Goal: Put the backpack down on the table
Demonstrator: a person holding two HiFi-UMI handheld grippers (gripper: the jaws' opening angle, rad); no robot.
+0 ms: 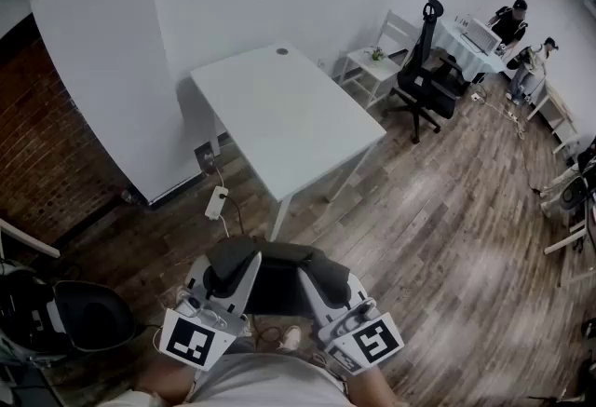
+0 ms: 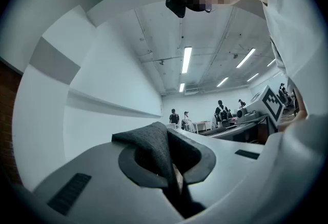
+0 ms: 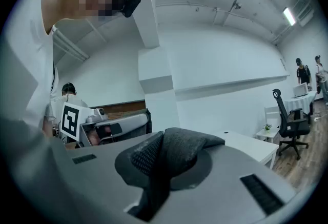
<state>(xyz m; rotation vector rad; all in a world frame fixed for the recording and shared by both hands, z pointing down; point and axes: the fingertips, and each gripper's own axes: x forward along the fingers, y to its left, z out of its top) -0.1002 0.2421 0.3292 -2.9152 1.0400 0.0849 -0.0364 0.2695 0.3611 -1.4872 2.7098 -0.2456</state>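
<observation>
Dark grey woven fabric of the backpack (image 1: 277,282) hangs between both grippers, well short of the white, flat-topped table (image 1: 279,112). Clamped shut, the left gripper (image 1: 231,267) bites a thin woven strap (image 2: 156,154); the right gripper (image 1: 326,282) pinches a padded, mesh-backed strap (image 3: 171,154). Soft fabric could slide through the smooth jaws, or the slack bag might swing and catch the table's edge.
</observation>
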